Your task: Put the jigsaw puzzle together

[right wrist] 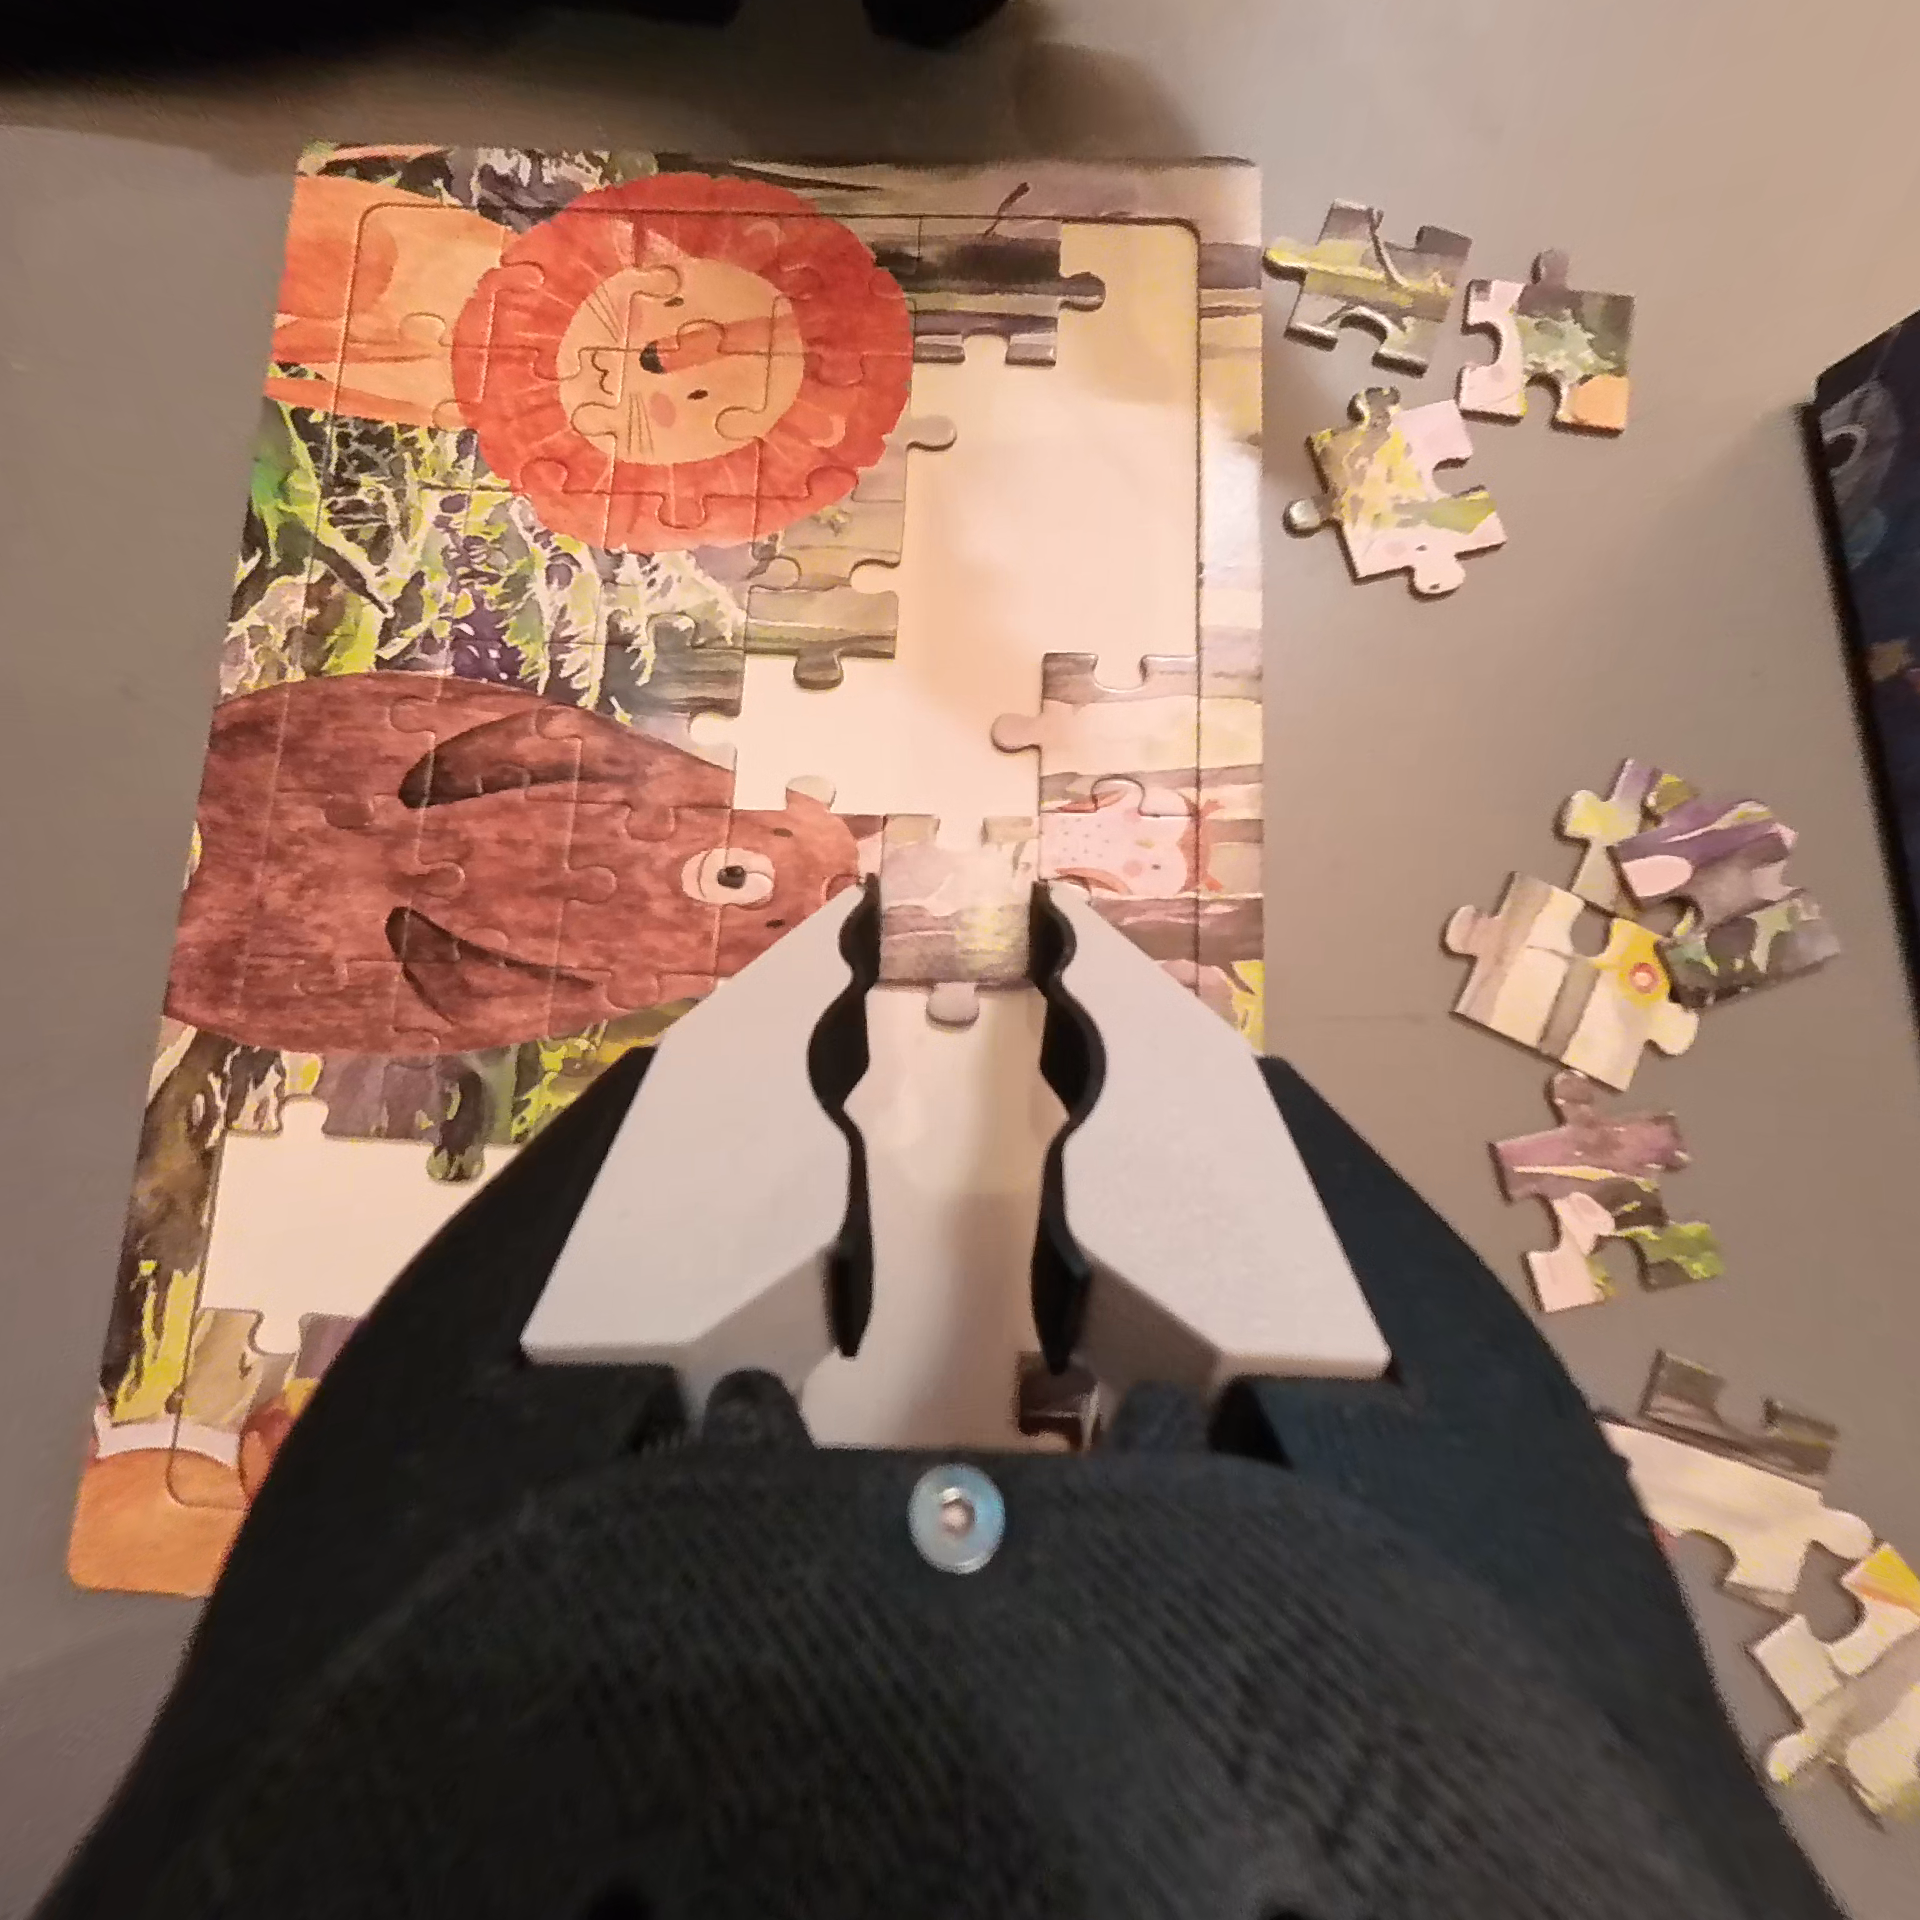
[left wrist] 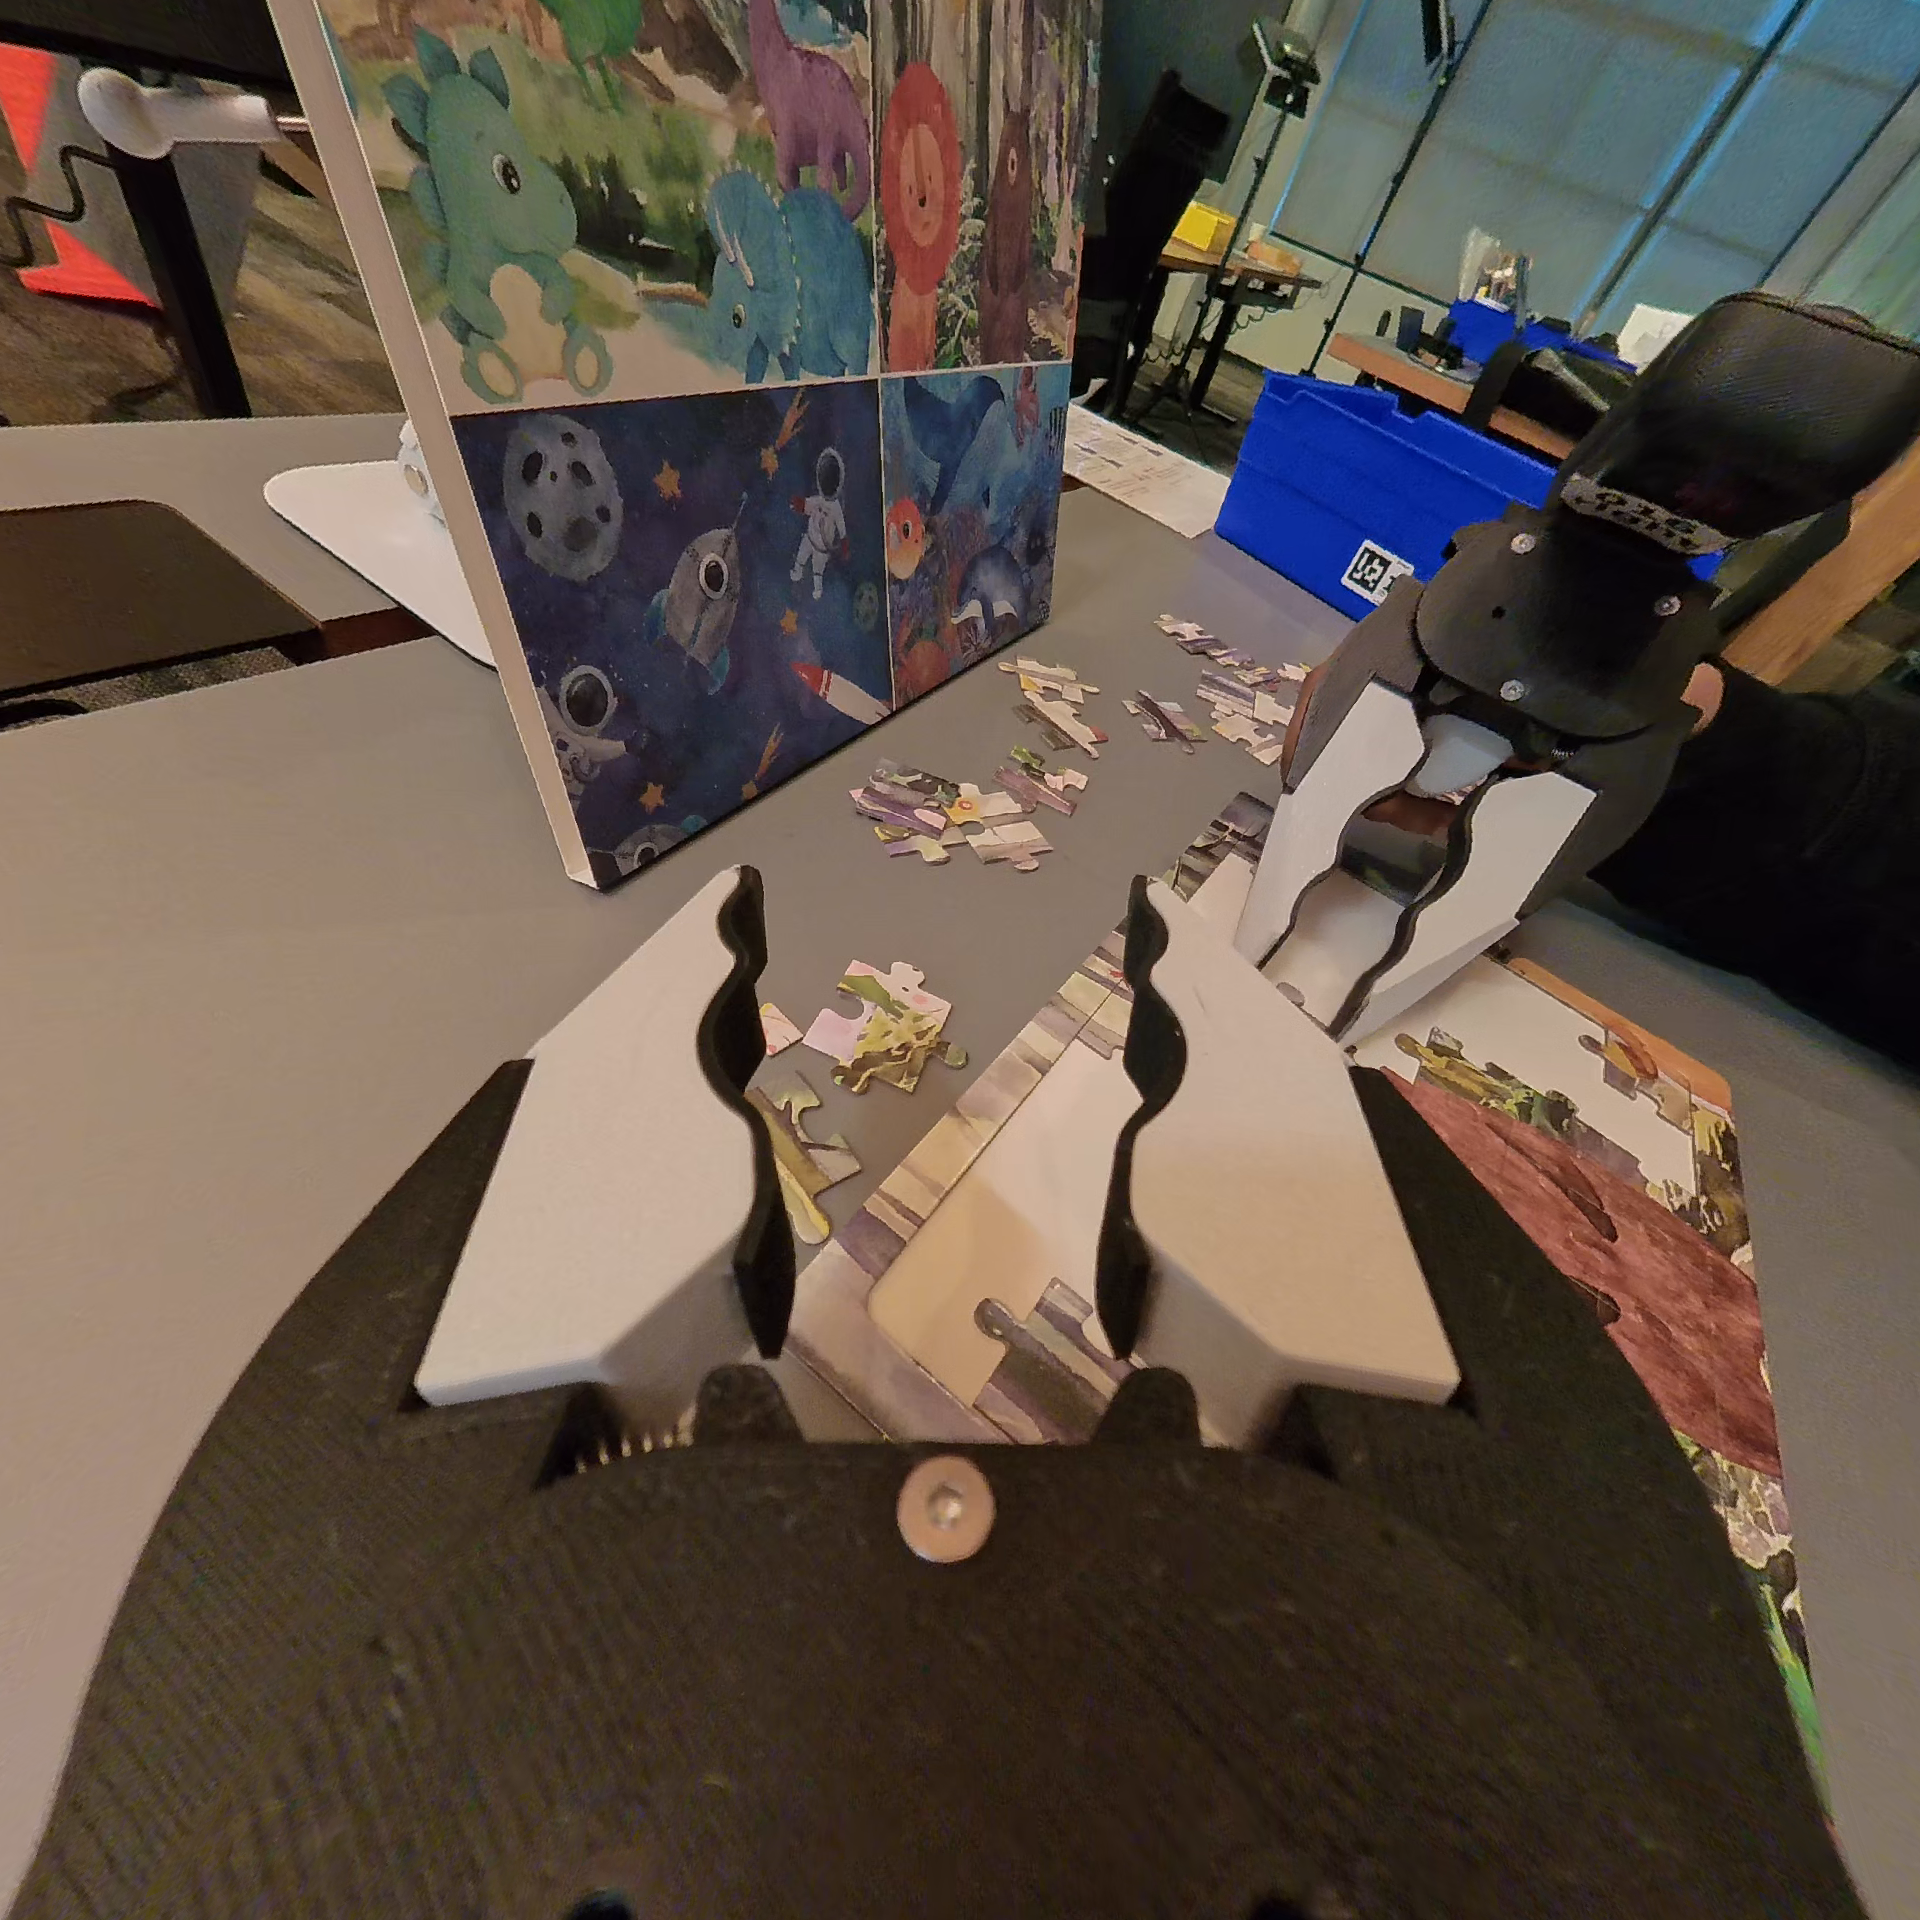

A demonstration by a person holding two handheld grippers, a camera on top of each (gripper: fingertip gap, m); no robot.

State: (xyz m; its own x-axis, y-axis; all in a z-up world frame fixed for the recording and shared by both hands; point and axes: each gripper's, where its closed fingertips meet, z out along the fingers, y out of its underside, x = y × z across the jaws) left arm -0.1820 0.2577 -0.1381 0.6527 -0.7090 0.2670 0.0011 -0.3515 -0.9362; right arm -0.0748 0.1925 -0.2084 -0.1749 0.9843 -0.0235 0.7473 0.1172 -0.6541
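Right tool (right wrist: pixel 956 894): clamping a puzzle piece (right wrist: pixel 954 914) over the puzzle board (right wrist: pixel 1231 520).
Left tool (left wrist: pixel 940 894): hovering with fingers apart, holding nothing.

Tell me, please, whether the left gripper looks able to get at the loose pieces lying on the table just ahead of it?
Probably yes. The left gripper is open and holds nothing, and the loose pieces lie on bare table right ahead of its fingers, with nothing between. The right gripper is off to the side, over the puzzle board.
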